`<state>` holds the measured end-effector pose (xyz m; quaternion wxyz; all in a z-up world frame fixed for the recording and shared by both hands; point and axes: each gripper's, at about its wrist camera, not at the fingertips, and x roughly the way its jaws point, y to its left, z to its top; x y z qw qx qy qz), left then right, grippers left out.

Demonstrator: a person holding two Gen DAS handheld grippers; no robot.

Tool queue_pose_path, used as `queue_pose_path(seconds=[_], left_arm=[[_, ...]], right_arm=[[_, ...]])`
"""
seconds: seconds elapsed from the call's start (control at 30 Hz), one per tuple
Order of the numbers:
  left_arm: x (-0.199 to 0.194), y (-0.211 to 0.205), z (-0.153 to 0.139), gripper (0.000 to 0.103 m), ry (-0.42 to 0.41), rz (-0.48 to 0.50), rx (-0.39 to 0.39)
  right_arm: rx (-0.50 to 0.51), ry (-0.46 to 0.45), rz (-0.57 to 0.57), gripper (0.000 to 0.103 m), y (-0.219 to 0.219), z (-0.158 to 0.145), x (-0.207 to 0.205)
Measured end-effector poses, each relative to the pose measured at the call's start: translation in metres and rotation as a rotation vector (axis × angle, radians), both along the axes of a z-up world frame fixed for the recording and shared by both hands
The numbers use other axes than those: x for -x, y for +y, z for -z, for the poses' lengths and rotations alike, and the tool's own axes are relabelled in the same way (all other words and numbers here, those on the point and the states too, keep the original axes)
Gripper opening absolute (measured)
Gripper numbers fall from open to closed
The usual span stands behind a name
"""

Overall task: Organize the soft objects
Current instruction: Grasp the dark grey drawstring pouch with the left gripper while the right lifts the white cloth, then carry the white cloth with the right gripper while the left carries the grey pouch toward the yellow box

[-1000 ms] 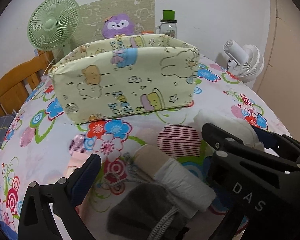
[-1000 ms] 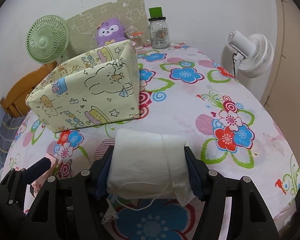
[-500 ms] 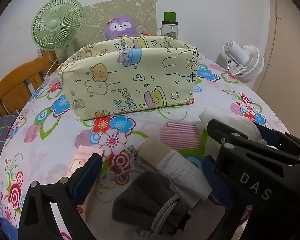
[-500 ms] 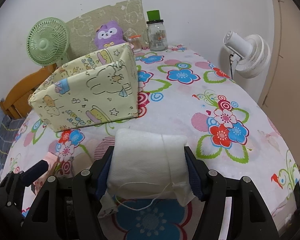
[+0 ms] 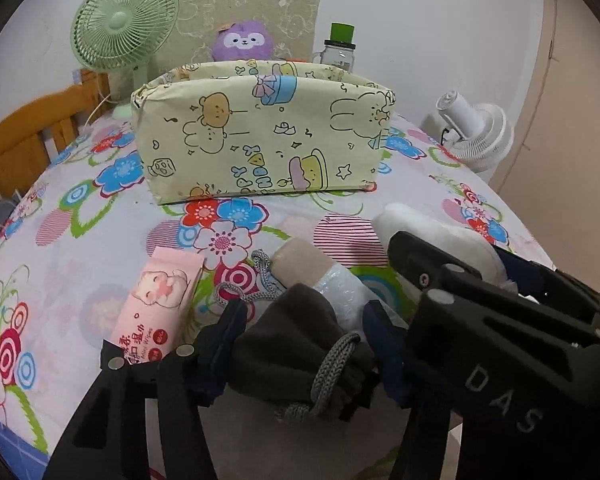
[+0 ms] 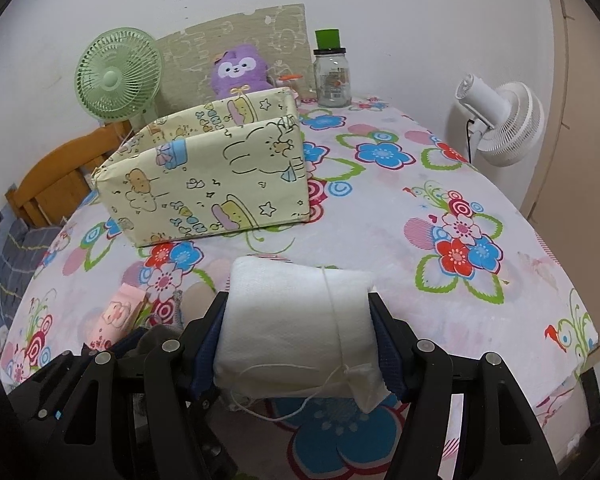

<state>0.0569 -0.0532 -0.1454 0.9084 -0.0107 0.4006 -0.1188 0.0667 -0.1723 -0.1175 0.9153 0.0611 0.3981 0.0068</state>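
On the flowered desk [image 6: 440, 184], just short of the cartoon-print storage box [image 5: 260, 140], both pairs of tongs are loaded or nearly so. The right tongs [image 6: 298, 332] are clamped on a white cloth bundle [image 6: 296, 320] tied round with thin string, both pads pressing its sides, the bundle carried clear in front of the box. The left tongs [image 5: 300, 344] have just been closing, and a dark grey drawstring pouch [image 5: 300, 340] sits between their jaws; the pads appear to touch both of its flanks, so I read it as gripped, though only freshly. Beside the pouch lie a beige-and-white roll [image 5: 320, 280] touching its far side and a pink packet of wipes [image 5: 156, 304] to the left, both still on the desk.

The step in hand looks like the pick-up: each soft item secured before being carried to the box, whose open top faces up and whose near wall stands between the tongs and its inside. Next, each load must rise over that wall and be let go inside. The pouch's loose cord [image 5: 332, 364] could snag on the roll, so a straight lift seems wise.
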Motion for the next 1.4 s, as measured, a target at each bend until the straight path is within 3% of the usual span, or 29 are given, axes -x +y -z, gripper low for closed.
queue_pose_path(seconds=[0.13, 0.33, 1.4], left_arm=[[0.002, 0.001, -0.002, 0.053, -0.005, 0.0, 0.007], [0.001, 0.002, -0.012, 0.048, -0.038, -0.018, -0.002], [-0.023, 0.005, -0.062, 0.045, -0.134, -0.052, -0.018]], right_arm=[[0.003, -0.003, -0.004, 0.069, 0.003, -0.002, 0.001], [0.005, -0.013, -0.011, 0.069, 0.006, -0.007, -0.001], [0.003, -0.093, -0.015, 0.069, 0.014, -0.054, -0.026]])
